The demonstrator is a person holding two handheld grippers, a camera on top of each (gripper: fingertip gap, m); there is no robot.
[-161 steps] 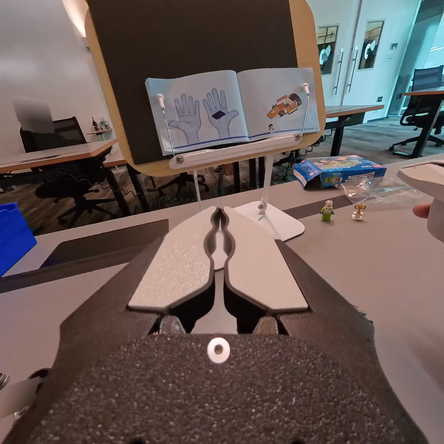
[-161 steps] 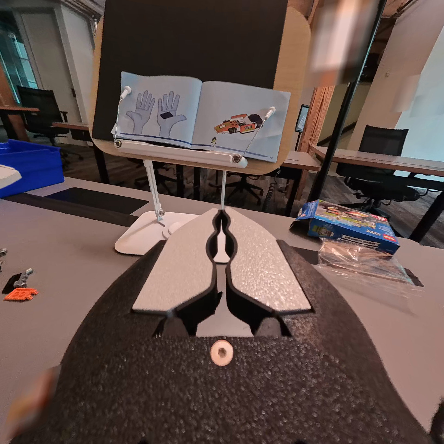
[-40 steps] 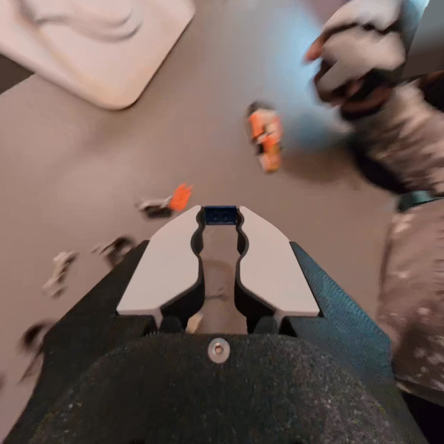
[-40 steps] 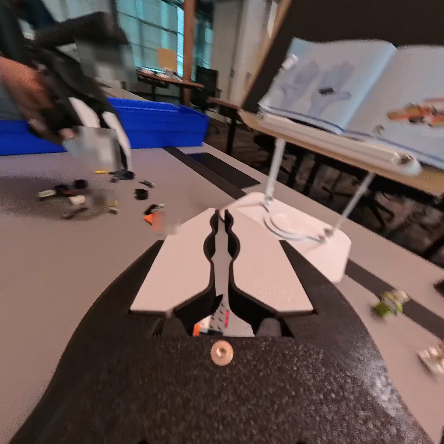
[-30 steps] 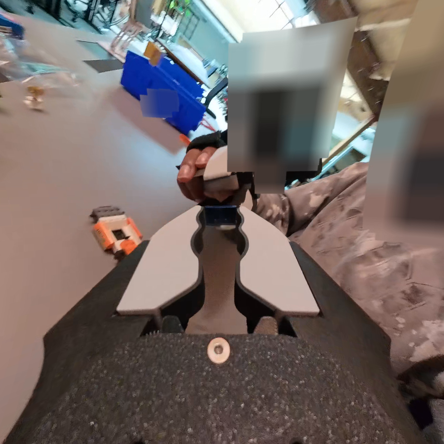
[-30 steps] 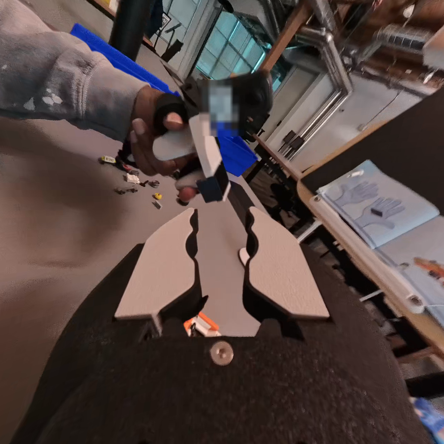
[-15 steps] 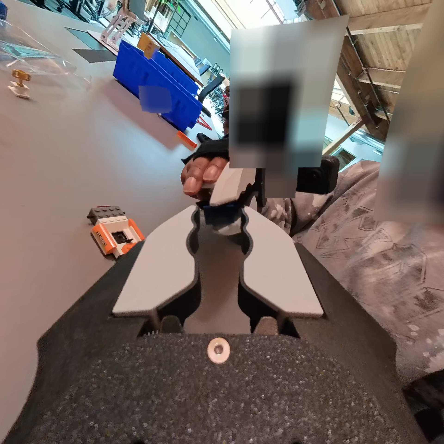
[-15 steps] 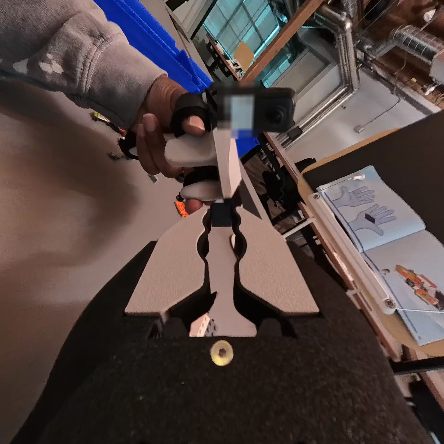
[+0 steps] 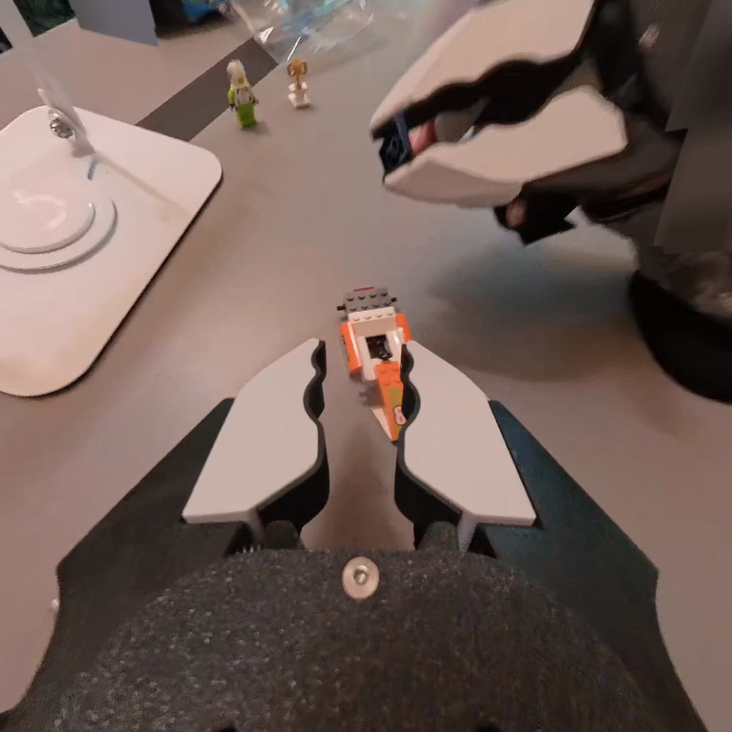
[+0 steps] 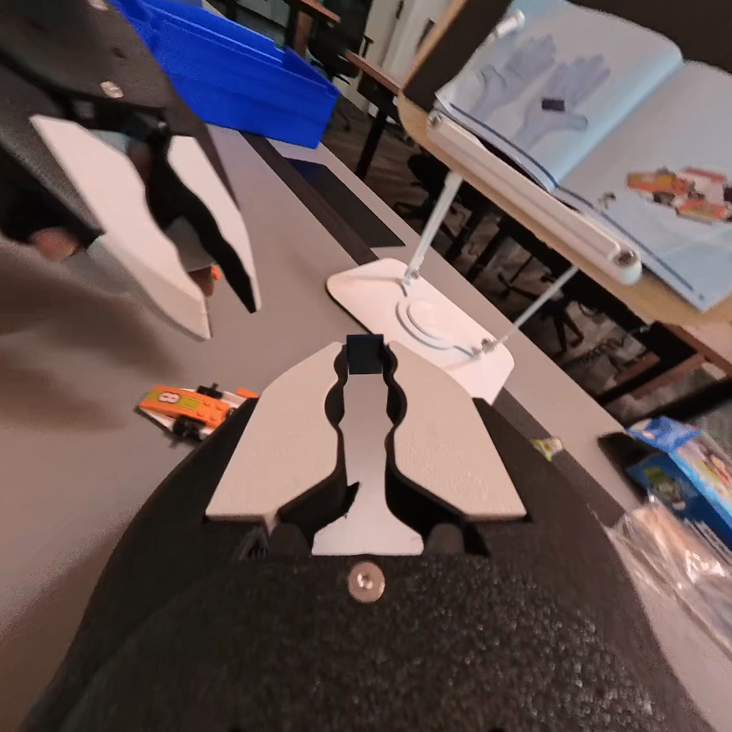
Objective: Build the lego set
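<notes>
Numbered sticker, apparently, on orange car [image 10: 190, 408]

Matt grey table [image 9: 277, 222]; glossy plastic car [image 9: 374, 348]; tongs [image 9: 362, 352] pebbled black (pads smooth white).

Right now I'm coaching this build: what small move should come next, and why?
Probably close the open left gripper on the orange race car to steady it. The car lies loose on the table between the fingers, and the right gripper already pinches the dark blue brick to add.
</notes>
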